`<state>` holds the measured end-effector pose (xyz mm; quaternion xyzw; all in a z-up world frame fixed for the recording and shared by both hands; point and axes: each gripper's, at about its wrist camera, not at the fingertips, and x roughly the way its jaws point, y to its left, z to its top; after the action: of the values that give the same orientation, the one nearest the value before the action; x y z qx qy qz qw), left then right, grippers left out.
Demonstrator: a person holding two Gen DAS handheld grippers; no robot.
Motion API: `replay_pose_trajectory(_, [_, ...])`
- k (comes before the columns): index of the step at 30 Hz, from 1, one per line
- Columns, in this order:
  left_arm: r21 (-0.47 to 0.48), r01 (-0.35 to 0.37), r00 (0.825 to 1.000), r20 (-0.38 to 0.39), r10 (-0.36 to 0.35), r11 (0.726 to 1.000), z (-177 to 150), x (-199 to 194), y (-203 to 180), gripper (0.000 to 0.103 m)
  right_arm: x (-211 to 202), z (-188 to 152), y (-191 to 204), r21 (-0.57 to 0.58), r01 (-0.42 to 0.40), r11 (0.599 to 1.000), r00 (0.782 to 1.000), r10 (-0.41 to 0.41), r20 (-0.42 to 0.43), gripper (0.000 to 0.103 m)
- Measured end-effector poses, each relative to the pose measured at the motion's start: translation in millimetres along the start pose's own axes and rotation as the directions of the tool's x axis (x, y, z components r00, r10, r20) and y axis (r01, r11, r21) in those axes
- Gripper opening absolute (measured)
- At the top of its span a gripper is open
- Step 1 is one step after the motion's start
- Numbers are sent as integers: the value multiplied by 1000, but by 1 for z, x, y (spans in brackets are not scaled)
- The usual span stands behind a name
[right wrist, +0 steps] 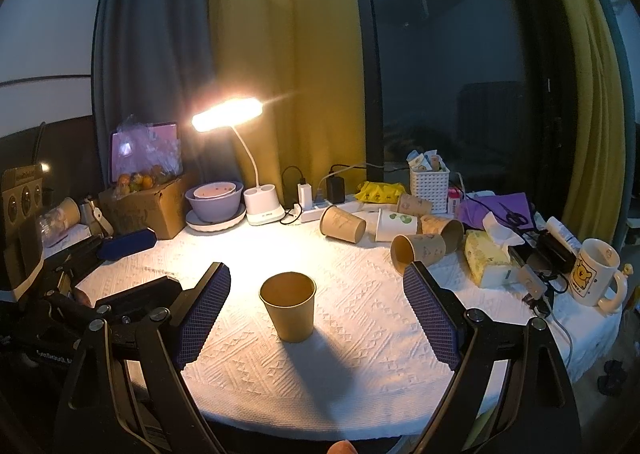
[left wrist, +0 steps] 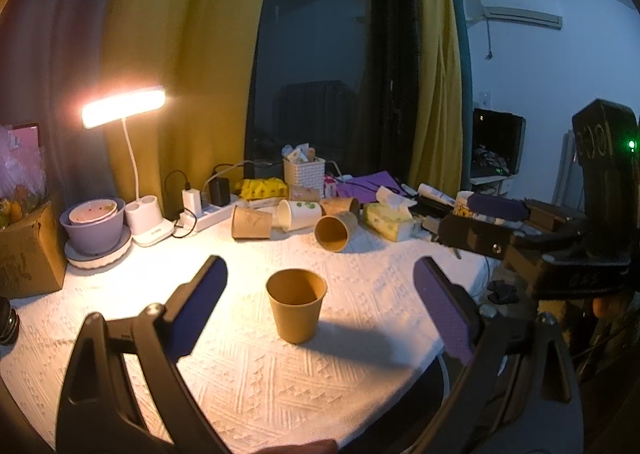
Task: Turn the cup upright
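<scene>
A brown paper cup (left wrist: pixel 296 304) stands upright, mouth up, on the white cloth; it also shows in the right wrist view (right wrist: pixel 289 304). My left gripper (left wrist: pixel 320 278) is open and empty, its pads wide apart on either side of the cup, not touching it. My right gripper (right wrist: pixel 316 282) is open and empty too, with the cup between its fingers and slightly beyond them. The right gripper's body shows at the right edge of the left wrist view (left wrist: pixel 520 230). The left gripper's body shows at the left of the right wrist view (right wrist: pixel 128 242).
Several paper cups lie on their sides at the back (left wrist: pixel 332 232) (right wrist: pixel 418 250), one white (left wrist: pixel 300 213). A lit desk lamp (left wrist: pixel 124 107), stacked bowls (left wrist: pixel 94 223), a power strip (left wrist: pixel 204 213), a tissue box (right wrist: pixel 486 260), a white basket (right wrist: pixel 429 181), a mug (right wrist: pixel 594 278) and a cardboard box (right wrist: pixel 148 205) ring the table.
</scene>
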<state>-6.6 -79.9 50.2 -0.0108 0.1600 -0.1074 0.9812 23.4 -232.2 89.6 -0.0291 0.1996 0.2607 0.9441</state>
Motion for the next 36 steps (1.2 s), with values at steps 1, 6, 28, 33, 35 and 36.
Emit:
replay_pose_trajectory(1, [-3, 0, 1000, 0, 0, 1000, 0, 0, 0, 95, 0, 0, 0, 1, 0, 1000, 1000, 0, -1, 90])
replay_pose_trajectory(6, [-13, -2, 1000, 1, 2, 1000, -2, -2, 0, 95, 0, 0, 1, 0, 0, 1000, 1000, 0, 1, 90])
replay_pose_trajectory(28, [-48, -7, 1000, 4, 8, 999, -4, -2, 11, 95, 2, -3, 8, -4, 0, 1000, 1000, 0, -10, 90])
replay_pose_trajectory(33, [-56, -7, 1000, 6, 7, 998, -5, -3, 13, 95, 3, -4, 9, -6, 0, 1000, 1000, 0, -13, 90])
replay_pose_trajectory(35, [-59, -6, 1000, 5, 7, 998, -5, -3, 15, 95, 5, -5, 10, -7, -1, 1000, 1000, 1, -14, 90])
replay_pose_trajectory(36, [-60, -6, 1000, 4, 7, 998, -5, -3, 15, 95, 4, -6, 10, -8, -2, 1000, 1000, 2, -15, 90])
